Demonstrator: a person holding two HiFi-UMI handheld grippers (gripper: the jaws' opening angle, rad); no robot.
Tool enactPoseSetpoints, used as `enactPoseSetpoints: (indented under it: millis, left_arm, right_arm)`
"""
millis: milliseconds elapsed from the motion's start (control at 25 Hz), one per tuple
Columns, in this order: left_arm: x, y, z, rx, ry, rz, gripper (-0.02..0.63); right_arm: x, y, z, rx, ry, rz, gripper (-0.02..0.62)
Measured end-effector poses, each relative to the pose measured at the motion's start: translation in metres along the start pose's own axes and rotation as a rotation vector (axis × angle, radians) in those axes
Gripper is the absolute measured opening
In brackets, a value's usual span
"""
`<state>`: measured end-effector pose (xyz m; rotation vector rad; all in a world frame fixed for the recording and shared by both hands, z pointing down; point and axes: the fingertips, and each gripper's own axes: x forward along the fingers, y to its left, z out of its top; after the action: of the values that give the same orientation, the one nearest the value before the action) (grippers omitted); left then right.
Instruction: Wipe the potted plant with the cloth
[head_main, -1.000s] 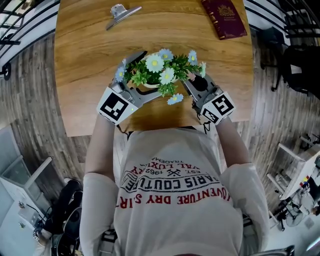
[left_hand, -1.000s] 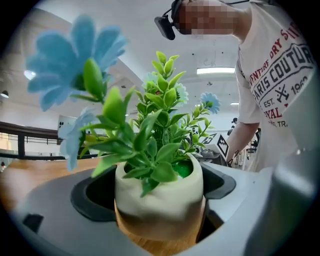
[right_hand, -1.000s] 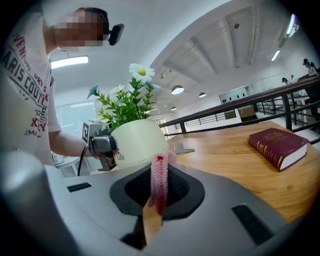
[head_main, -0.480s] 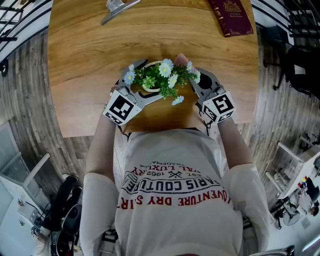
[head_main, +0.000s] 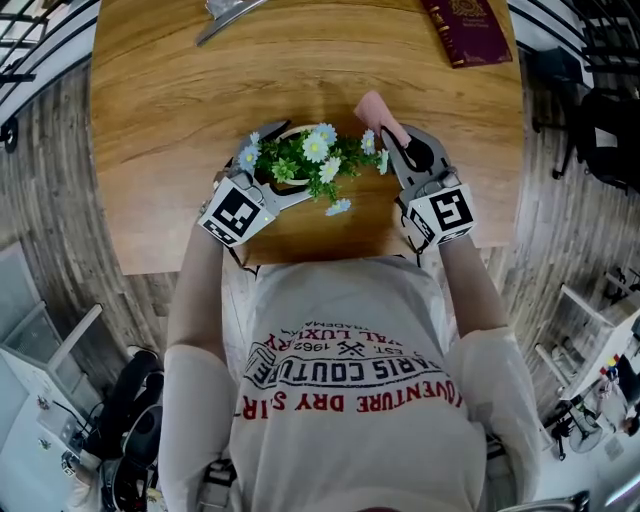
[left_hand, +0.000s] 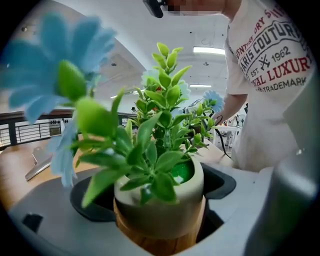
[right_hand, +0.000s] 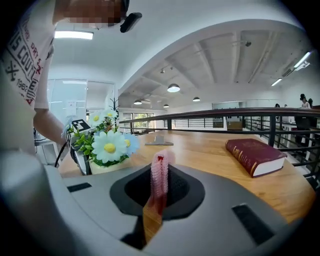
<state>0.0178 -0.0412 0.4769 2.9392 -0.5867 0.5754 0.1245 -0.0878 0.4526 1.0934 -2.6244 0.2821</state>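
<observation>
A small potted plant (head_main: 305, 158) with green leaves and white and blue daisies stands near the front of the wooden table (head_main: 180, 120). My left gripper (head_main: 268, 170) is shut on its pot (left_hand: 159, 205), a cream pot with a wooden base held between the jaws. To the plant's right my right gripper (head_main: 392, 135) is shut on a pink cloth (head_main: 378, 115), which sticks up from the closed jaws as a narrow fold (right_hand: 159, 180). In the right gripper view the plant (right_hand: 102, 145) sits to the left, apart from the cloth.
A dark red book (head_main: 470, 30) lies at the table's far right, also seen as the book (right_hand: 254, 155) in the right gripper view. A metal clip (head_main: 228, 12) lies at the far edge. The person's torso is against the table's front edge.
The right gripper has drawn back to the right, so the pink cloth now shows clear of the flowers. The plant, held in the left gripper, has shifted slightly left.
</observation>
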Motion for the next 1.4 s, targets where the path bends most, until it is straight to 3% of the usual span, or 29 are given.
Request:
enactPoseSetpoints:
  millis: [440,640,1000,1040,1120,1280,1400]
  left_arm:
    - [-0.015,-0.004,0.016,-0.006,-0.001,0.073,0.517]
    - [-0.052,0.018,0.048,-0.137,-0.096,0.282,0.517]
    - [-0.103,0.028,0.128,-0.151,-0.202,0.485,0.507]
    - [-0.111,0.030,0.134,-0.152,-0.213,0.523,0.463]
    - [-0.129,0.034,0.147,-0.154,-0.252,0.612,0.165]
    - [-0.149,0.036,0.163,-0.144,-0.286,0.694,0.041]
    - [-0.157,0.035,0.164,-0.142,-0.277,0.724,0.020]
  right_arm:
    - [-0.013,0.004,0.022,-0.049,-0.048,-0.033,0.044]
    - [-0.027,0.014,0.055,-0.066,-0.086,-0.072,0.044]
    - [-0.052,0.025,0.101,-0.117,-0.163,-0.165,0.044]
    - [-0.054,0.027,0.105,-0.120,-0.172,-0.174,0.044]
    - [-0.058,0.030,0.115,-0.121,-0.192,-0.182,0.044]
    - [-0.065,0.037,0.136,-0.129,-0.240,-0.184,0.044]
    - [-0.068,0.042,0.148,-0.143,-0.267,-0.176,0.044]
